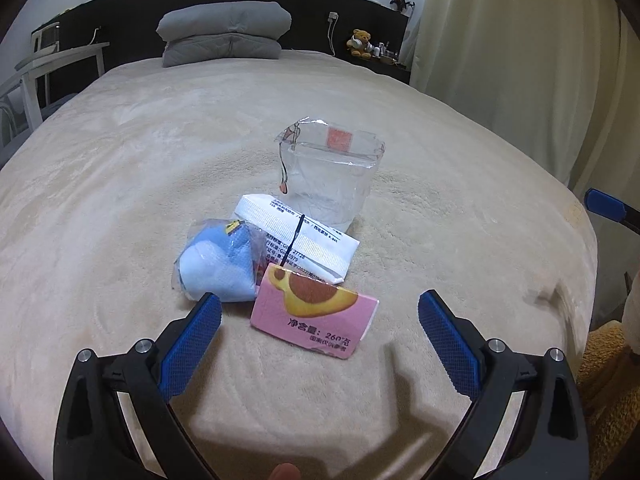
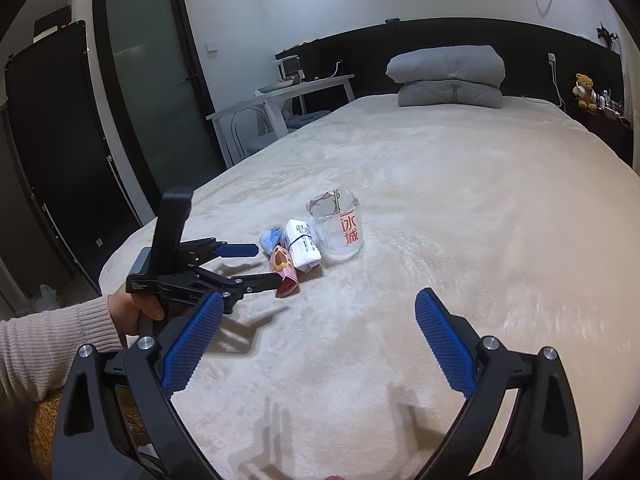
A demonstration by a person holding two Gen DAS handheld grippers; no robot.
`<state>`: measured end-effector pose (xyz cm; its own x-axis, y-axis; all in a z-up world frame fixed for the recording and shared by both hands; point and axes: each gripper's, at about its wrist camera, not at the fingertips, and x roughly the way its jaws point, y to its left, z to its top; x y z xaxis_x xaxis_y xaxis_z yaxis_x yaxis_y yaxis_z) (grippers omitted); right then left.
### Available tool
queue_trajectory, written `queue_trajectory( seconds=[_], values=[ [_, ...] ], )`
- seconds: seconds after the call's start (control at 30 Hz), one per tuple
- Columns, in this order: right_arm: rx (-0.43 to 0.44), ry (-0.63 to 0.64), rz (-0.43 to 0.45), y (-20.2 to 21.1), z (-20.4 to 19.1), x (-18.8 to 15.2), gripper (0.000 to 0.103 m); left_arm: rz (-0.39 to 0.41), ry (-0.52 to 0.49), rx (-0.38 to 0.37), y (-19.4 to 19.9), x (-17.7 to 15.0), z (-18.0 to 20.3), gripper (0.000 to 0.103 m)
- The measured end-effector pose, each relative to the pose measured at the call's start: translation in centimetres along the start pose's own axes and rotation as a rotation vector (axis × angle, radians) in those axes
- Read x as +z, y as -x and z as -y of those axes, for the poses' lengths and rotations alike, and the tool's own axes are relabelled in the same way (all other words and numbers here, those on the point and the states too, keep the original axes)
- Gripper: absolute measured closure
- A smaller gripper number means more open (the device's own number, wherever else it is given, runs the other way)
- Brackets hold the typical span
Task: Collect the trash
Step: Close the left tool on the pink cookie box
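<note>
Beige plush bed (image 1: 120, 200) carrying trash cluster at centre: clear plastic cup (image 1: 328, 176) upright, white printed wipes packet (image 1: 304, 240) touching its base, blue-and-white bagged item (image 1: 218, 266) beside, pink snack wrapper (image 1: 316, 312) nearest. Left tool (image 1: 320, 332) spread wide, empty, just short of wrapper. Right tool (image 2: 318, 344) spread wide, empty, well apart from cluster.
</note>
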<state>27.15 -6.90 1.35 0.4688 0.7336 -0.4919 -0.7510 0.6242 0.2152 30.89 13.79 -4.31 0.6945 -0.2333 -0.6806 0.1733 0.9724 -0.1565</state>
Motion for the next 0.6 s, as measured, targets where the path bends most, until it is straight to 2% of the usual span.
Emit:
queue_trajectory(
  seconds=[0.13,0.2,0.27,0.3,0.6],
  values=[
    [0.008,0.008,0.009,0.3,-0.4,0.1,0.008,-0.058,0.001,-0.014,-1.8,0.1,-0.3,0.008],
    [0.016,0.004,0.011,0.4,-0.6,0.1,0.008,-0.059,0.000,-0.018,-1.9,0.3,-0.4,0.017],
    [0.017,0.009,0.011,0.4,-0.7,0.1,0.008,-0.058,-0.005,-0.015,-2.0,0.4,-0.3,0.031],
    [0.015,0.012,0.012,0.5,-0.8,0.1,0.008,-0.058,-0.007,-0.019,-2.0,0.4,-0.2,0.034],
    [-0.006,0.021,0.020,0.8,-0.9,0.1,0.008,-0.053,-0.067,0.042,-2.0,0.0,1.3,0.035]
  ],
)
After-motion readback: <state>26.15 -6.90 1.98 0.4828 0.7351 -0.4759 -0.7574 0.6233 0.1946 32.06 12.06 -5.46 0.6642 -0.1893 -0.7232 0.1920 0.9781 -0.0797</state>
